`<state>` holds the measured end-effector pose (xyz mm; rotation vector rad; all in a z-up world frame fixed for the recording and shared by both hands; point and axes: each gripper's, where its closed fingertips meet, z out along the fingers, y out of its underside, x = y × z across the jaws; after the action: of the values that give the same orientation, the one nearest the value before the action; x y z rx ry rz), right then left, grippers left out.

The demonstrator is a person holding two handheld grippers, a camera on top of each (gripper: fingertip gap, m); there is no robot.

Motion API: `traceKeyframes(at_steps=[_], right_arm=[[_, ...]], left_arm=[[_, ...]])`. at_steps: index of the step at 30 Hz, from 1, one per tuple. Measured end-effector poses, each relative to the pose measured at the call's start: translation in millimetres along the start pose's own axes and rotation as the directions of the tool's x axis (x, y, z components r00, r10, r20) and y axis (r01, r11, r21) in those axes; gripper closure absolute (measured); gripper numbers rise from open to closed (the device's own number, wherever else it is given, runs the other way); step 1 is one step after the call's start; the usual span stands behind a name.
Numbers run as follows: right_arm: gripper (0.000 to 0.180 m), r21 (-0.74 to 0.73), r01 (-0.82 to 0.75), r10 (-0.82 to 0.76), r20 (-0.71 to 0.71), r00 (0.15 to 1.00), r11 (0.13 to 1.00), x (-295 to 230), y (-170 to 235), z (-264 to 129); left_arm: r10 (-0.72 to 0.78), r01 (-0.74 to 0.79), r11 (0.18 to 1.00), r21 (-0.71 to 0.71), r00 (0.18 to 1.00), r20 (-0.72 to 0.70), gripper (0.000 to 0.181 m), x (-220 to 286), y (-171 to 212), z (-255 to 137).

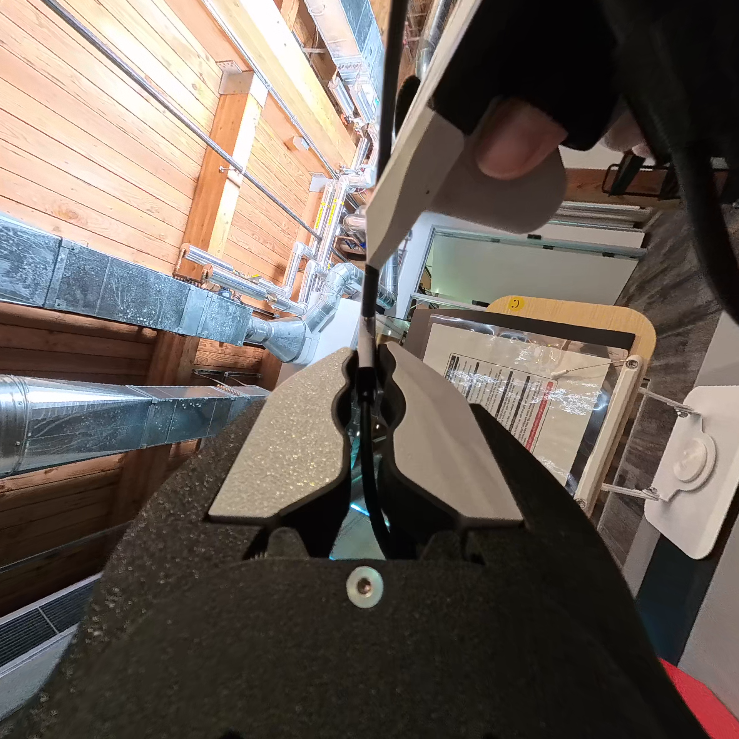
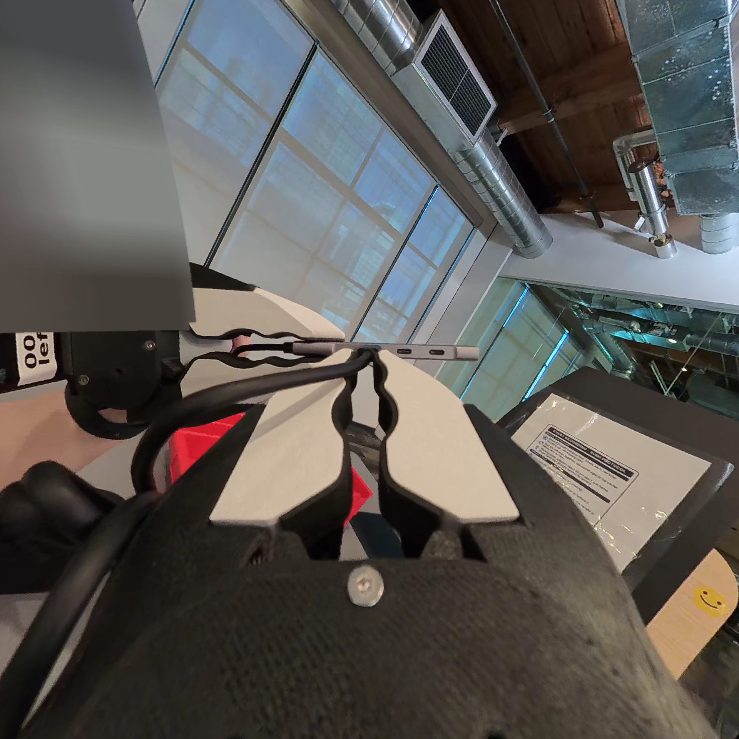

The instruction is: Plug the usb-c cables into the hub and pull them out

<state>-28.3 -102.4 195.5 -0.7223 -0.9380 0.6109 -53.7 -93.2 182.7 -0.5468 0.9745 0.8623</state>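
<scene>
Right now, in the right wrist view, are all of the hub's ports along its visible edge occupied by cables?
No: the hub shows two empty ports right of the black cable at the right gripper.

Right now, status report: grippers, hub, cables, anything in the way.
Left gripper shut on hub at its cable end. Right gripper shut on black cable at a hub port. Two ports empty. Nothing blocking.

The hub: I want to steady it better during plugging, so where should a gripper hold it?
Probably at the cable end of the hub, where the left gripper clamps now, coming along its length. The slim bar's flat faces suit the pads, and the side ports stay clear for the right gripper.
</scene>
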Motion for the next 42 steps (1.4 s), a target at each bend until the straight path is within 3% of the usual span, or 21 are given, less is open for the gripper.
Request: traceKeyframes(at_steps=[6,8,25,42], right_arm=[[0.172,-0.041,-0.03,0.029,-0.026,0.999,0.999,5.0,8.4,1.7],[0.163,-0.049,-0.053,0.05,-0.05,0.997,0.997,9.1,11.9,2.6],[0.164,-0.05,-0.079,0.079,-0.009,0.997,0.996,5.9,14.2,2.6],[0.166,-0.027,-0.054,0.056,0.077,0.995,0.998,-7.3,7.2,1.4]], left_arm=[[-0.018,0.017,0.999,-0.039,0.999,-0.036,0.172,7.5,5.2,4.6],[-0.029,0.027,0.999,-0.035,0.998,-0.051,0.172,10.3,5.5,5.3],[-0.03,0.028,0.999,-0.029,0.998,-0.064,0.172,13.7,3.4,6.2],[0.006,-0.001,0.991,0.135,0.999,-0.042,0.172,6.8,-22.6,-9.1]])
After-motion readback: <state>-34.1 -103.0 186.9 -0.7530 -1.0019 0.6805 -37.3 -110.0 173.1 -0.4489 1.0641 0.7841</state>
